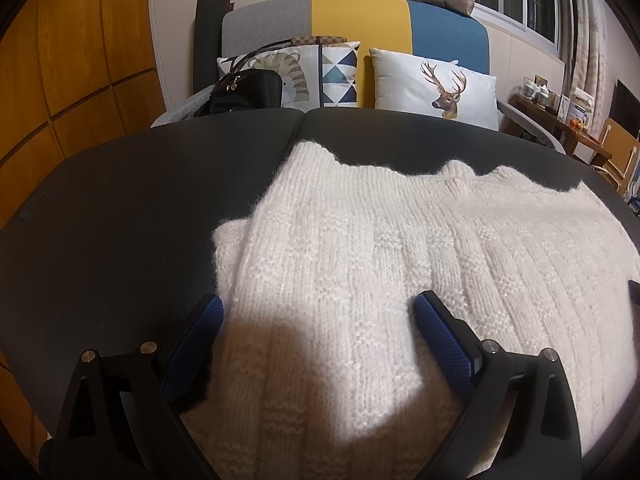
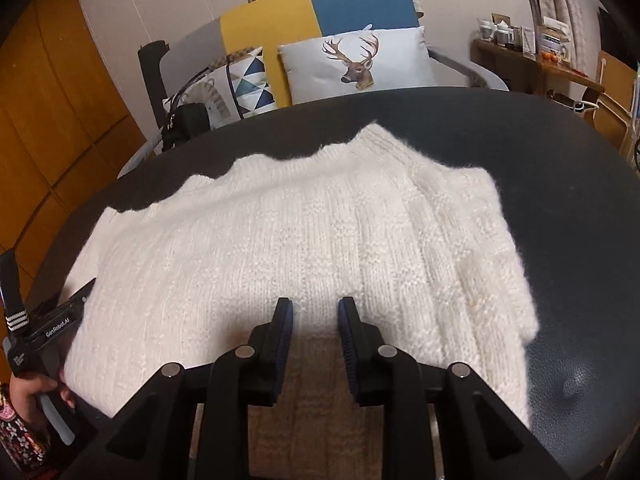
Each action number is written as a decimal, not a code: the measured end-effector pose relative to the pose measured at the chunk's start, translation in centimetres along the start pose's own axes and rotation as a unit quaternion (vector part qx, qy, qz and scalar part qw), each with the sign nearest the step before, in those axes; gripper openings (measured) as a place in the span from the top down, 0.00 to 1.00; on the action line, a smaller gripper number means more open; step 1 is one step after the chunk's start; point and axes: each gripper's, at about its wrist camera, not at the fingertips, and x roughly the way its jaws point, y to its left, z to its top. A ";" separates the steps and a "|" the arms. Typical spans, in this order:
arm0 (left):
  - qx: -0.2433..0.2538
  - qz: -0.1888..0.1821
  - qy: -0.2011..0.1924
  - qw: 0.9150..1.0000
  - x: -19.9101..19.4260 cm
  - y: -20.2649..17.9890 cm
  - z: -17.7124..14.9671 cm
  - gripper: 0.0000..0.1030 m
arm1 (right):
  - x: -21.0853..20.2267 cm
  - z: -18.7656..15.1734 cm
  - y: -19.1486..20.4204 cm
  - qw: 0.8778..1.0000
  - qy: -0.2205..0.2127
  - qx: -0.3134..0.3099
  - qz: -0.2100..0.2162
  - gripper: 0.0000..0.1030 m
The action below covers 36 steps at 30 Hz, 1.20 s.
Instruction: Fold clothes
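- The left gripper (image 1: pixel 318 312) stands with its jaws spread wide, nothing between the blue pads (image 1: pixel 444 340) but the knit beneath them
- Its left finger sits at the near left edge of the white sweater (image 1: pixel 380 248), its right finger over the sweater's body; whether the tips press into the wool I cannot tell
- The right gripper (image 2: pixel 314 312) has its jaws at a narrow gap, open and gripping nothing, poised over the near middle of the sweater (image 2: pixel 280 248)
- In the right wrist view the left gripper's body shows at the lower left edge, held in a hand (image 2: pixel 28 396) against the sweater's near left side
- The sweater is a chunky ribbed knit lying flat and spread on the dark round table (image 1: pixel 120 208), its wavy far edge toward the sofa, with a folded layer along its right side in the right wrist view
- Containers: a black handbag (image 1: pixel 244 92) with thin straps sits on the sofa (image 1: pixel 360 20) behind the table; its contents are hidden
- On the sofa also rest a deer cushion (image 1: pixel 436 88) and a triangle-patterned cushion (image 1: pixel 340 76)
- A wooden shelf (image 2: pixel 532 60) at the far right holds small jars and cards, too small to tell apart
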 end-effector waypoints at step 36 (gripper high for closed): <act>-0.137 -0.039 -0.007 0.990 -3.7 10.6 1.6 0.05 | -0.2 0.2 0.7 1.000 0.008 -0.016 -0.018 0.76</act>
